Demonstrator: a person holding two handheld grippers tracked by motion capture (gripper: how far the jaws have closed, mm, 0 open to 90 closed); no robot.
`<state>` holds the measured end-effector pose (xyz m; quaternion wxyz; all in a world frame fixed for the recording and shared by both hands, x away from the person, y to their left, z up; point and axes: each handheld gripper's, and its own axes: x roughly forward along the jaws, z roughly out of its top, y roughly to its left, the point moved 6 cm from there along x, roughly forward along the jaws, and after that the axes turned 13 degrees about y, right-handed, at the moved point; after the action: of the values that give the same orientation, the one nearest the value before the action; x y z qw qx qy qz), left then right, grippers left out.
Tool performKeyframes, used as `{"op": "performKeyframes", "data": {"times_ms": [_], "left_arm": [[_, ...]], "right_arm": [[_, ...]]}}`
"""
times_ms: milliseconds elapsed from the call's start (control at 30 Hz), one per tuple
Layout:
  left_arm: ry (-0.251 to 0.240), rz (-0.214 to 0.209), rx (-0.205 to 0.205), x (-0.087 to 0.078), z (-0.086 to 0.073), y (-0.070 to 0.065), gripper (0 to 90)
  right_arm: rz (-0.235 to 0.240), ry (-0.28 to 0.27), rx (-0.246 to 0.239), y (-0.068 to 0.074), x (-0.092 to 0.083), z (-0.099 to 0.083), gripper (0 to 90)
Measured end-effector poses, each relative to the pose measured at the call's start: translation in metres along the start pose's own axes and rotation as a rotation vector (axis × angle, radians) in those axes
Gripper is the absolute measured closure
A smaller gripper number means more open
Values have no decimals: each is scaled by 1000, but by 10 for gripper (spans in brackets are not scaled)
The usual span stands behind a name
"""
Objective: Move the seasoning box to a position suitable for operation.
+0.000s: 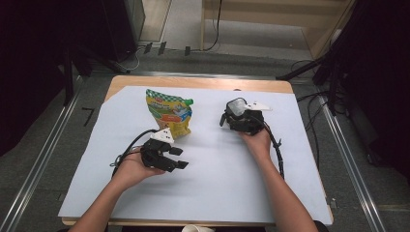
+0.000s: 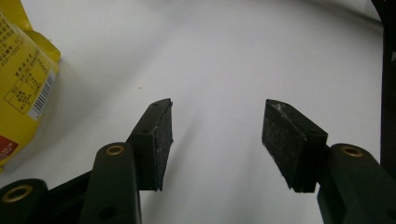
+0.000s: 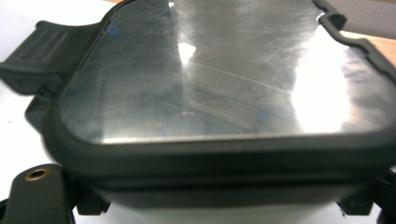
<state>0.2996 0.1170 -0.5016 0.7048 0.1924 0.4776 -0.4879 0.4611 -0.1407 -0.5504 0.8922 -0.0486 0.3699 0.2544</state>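
We are working at a desk (image 1: 285,87) covered by a white sheet (image 1: 217,169). Our right gripper (image 1: 238,116) is sitting toward the far right part of the sheet, at a container with a dark rim and a clear lid (image 3: 219,88). In the right gripper view that container is lying right up against the camera, between the two black jaws, with a latch tab (image 3: 42,51) sticking out at its left side. The jaws are standing as wide as they go, but the pads are hidden under the container's rim, so we cannot tell whether they are pressing on it.

Our left gripper (image 1: 176,158) is resting low over the sheet nearer the front edge, left of the middle. Its jaws are standing partly open with nothing between the pads (image 2: 161,140), just bare white sheet. A yellow and green snack bag (image 1: 170,112) is lying just beyond it, toward the far left corner, well apart from the container.
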Motion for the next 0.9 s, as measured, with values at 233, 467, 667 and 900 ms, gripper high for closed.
{"op": "performKeyframes", "data": {"times_ms": [233,467,667,900], "left_arm": [[-5,-2,-6,-2,-2,-1,441],[-13,-1,-12,-3,-1,1,441],[-17,-9,-17,-5,-1,3,441],[-24,-32,-18,-5,2,5,434]], "right_arm": [[-7,-11,2,0,3,2,148],[-29,-13,-21,2,1,2,158],[-10,-1,-5,1,-4,2,159],[18,2,-8,10,-14,4,159]]}}
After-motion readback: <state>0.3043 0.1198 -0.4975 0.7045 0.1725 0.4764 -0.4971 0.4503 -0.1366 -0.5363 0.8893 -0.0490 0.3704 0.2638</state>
